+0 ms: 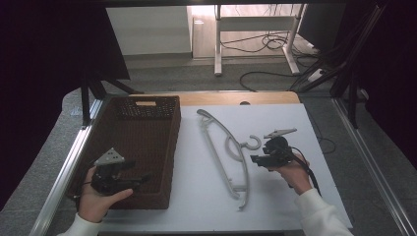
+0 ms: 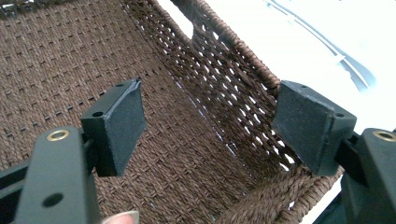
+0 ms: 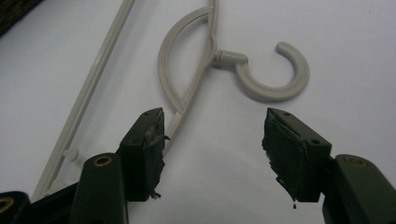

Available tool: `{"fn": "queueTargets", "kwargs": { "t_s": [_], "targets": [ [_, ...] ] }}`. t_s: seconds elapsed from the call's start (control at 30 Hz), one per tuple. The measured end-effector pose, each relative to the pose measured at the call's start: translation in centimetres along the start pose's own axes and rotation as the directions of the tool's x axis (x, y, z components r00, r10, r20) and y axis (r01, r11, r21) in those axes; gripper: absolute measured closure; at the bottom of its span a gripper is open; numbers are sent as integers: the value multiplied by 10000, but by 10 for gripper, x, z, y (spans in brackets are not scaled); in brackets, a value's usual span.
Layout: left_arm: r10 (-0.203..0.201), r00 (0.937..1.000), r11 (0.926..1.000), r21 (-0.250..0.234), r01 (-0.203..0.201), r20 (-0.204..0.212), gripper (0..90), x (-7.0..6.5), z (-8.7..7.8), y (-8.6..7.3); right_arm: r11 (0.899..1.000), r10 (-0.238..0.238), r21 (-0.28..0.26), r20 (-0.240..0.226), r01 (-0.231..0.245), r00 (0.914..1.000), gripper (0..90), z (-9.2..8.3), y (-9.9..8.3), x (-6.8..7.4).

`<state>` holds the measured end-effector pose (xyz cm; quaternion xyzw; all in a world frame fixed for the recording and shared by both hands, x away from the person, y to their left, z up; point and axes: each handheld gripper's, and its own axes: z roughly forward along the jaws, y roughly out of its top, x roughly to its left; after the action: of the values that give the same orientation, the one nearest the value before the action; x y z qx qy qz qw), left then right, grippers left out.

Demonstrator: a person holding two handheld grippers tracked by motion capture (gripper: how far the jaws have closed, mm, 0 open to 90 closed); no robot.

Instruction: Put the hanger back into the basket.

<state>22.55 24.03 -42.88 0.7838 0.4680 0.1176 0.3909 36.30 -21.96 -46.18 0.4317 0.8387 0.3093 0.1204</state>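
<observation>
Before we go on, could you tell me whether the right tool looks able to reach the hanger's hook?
Probably yes: the right tool is open, the hook lies just ahead on bare table.

Pale grey hanger (image 1: 227, 153) lies flat beside basket (image 1: 142, 147).

This looks like a lab or recording room rather than a home; a white work table (image 1: 275, 206) edged with aluminium rails (image 1: 59, 182) fills the middle of the high view; at twelve o'clock stands a white metal desk frame (image 1: 255, 29) with loose cables (image 1: 273, 42) on bare grey floor; black curtains (image 1: 44, 54) hang at nine and three o'clock.
</observation>
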Motion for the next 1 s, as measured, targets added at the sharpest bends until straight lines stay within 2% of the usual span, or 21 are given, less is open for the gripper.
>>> {"fn": "queueTargets", "kwargs": {
  "t_s": [0.23,0.43,0.77,1.0],
  "targets": [
    [37,10000,10000,17,-37,20,248,-1,1,0,9995,22,324,42,-24,10000,404,20,11,0],
    [11,10000,10000,21,-11,32,248,1,1,0,9989,-61,462,-191,70,9998,422,28,14,3],
    [50,10000,10000,-5,-50,30,244,0,0,0,9968,242,774,-238,-223,9994,449,42,23,2],
    [37,10000,10000,25,-37,23,245,1,1,0,9931,195,1159,39,-198,9998,472,57,31,6]
  ]
}}
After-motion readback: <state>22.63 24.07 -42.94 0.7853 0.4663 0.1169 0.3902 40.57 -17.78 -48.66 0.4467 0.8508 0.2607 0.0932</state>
